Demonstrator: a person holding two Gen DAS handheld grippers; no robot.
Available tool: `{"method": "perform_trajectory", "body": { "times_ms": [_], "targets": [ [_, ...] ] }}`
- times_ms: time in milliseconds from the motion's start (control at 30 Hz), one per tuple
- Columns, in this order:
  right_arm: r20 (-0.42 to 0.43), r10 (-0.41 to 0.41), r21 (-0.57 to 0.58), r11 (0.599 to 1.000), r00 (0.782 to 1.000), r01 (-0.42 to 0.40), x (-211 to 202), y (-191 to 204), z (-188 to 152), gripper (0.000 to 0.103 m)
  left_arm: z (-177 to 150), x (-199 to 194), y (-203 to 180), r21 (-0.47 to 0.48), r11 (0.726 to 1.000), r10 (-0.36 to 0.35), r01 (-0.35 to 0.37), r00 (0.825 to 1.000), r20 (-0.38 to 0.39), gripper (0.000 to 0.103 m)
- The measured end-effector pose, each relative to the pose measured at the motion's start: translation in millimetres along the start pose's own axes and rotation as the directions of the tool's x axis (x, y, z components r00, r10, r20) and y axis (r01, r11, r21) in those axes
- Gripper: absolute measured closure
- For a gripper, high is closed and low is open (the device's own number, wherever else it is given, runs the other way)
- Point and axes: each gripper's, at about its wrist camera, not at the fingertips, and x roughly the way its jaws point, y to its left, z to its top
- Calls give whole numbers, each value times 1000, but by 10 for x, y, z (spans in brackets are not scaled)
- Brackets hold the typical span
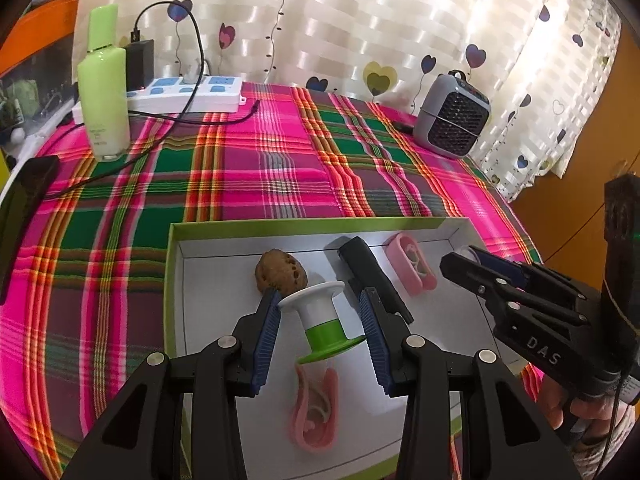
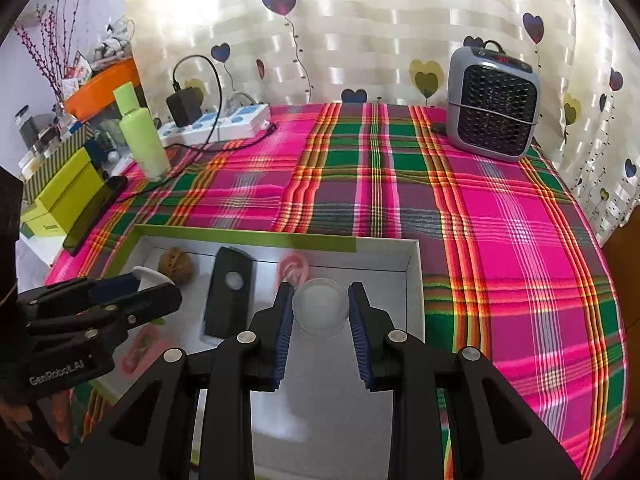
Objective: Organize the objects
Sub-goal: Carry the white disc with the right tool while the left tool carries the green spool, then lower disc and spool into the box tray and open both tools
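A shallow box (image 1: 176, 240) with a green rim and white floor lies on the plaid cloth. In it are a walnut (image 1: 280, 274), a black block (image 1: 372, 276) and two pink ear models (image 1: 412, 270) (image 1: 316, 416). My left gripper (image 1: 320, 320) hangs over the box with its jaws around a white and green spool (image 1: 320, 320); the left pad touches it and a gap shows at the right pad. My right gripper (image 2: 320, 312) is shut on a clear round lid (image 2: 320, 312) above the box's right part (image 2: 416, 280).
A green bottle (image 1: 104, 84), a power strip (image 1: 188, 94) with a charger and cables, and a dark phone (image 1: 24, 208) stand at the left. A grey heater (image 2: 492, 100) stands at the back right. A curtain hangs behind the table.
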Motion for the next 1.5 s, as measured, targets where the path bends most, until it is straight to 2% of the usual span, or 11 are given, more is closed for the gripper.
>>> {"method": "perform_trajectory", "body": {
  "times_ms": [333, 700, 1200, 1300, 1500],
  "targets": [
    [-25, -17, 5, 1000, 1000, 17, 179, -81, 85, 74, 52, 76, -15, 13, 1000, 8, -8, 1000, -6, 63],
    [-19, -20, -20, 1000, 1000, 20, 222, -55, 107, 74, 67, 166, -28, 23, 1000, 15, -14, 1000, -24, 63],
    [-17, -34, 2, 999, 999, 34, 228, -74, 110, 73, 56, 159, -34, 23, 1000, 18, -18, 999, -26, 63],
    [-15, -28, 13, 1000, 999, 29, 224, -87, 105, 70, 43, 151, -47, 30, 999, 28, -28, 999, -25, 62],
    [-7, -23, 16, 1000, 1000, 23, 170, -81, 69, 69, 20, 73, -87, 35, 999, 33, -33, 999, -9, 52]
  ]
}}
